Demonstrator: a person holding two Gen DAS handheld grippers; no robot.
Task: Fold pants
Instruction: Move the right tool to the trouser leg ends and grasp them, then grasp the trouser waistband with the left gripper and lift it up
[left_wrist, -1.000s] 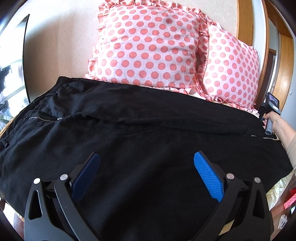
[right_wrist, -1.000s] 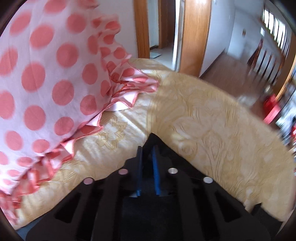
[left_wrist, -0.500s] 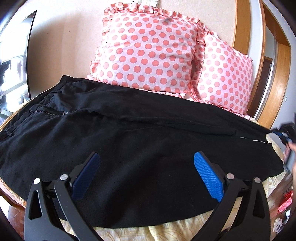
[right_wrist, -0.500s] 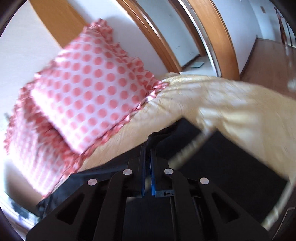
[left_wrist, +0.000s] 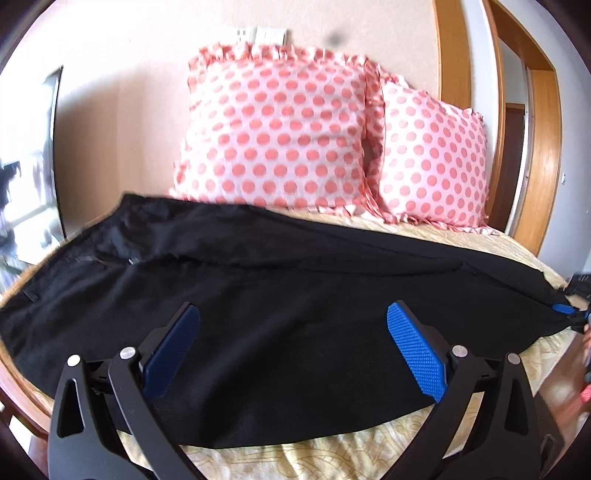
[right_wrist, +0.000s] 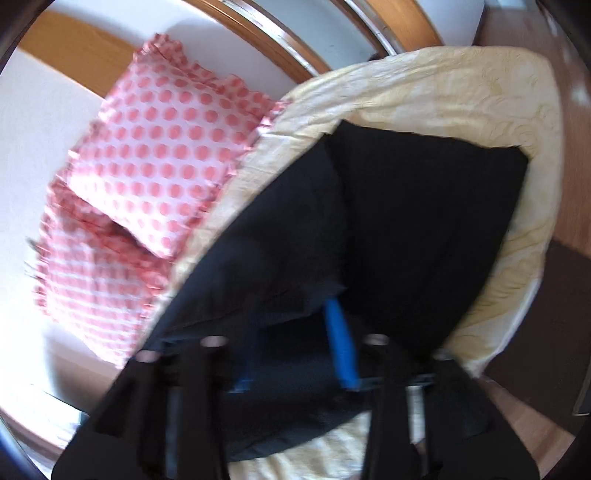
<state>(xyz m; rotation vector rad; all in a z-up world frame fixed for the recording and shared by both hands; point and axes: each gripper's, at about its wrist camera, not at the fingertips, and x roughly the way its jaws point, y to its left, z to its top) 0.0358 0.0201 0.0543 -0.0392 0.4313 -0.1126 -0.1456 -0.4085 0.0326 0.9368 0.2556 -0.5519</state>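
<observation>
Blue, finely ribbed pads line the left gripper (left_wrist: 293, 354), whose black angular fingers stand wide apart and hold nothing, hovering over the near edge of the pants (left_wrist: 280, 295). Matte black and soft-woven, the pants lie flat and lengthwise ahead of it, waist end with a short zipper off to its left, leg end tapering away to its right. Under them spreads a pale yellow bedspread (left_wrist: 343, 454) with a raised swirling pattern, creased along the front. At the far right tip of the leg, the right gripper (left_wrist: 570, 314) shows only as a blurred bit of blue and black.

In the right wrist view, blurred by motion, the right gripper (right_wrist: 295, 343) has its blue pads parted, with black cloth bunched between and over them; whether it grips the cloth I cannot tell. Beyond the pants lean two plump pillows (left_wrist: 280, 133), white with coral dots and ruffled edges, against a plain cream wall (left_wrist: 129, 74).
</observation>
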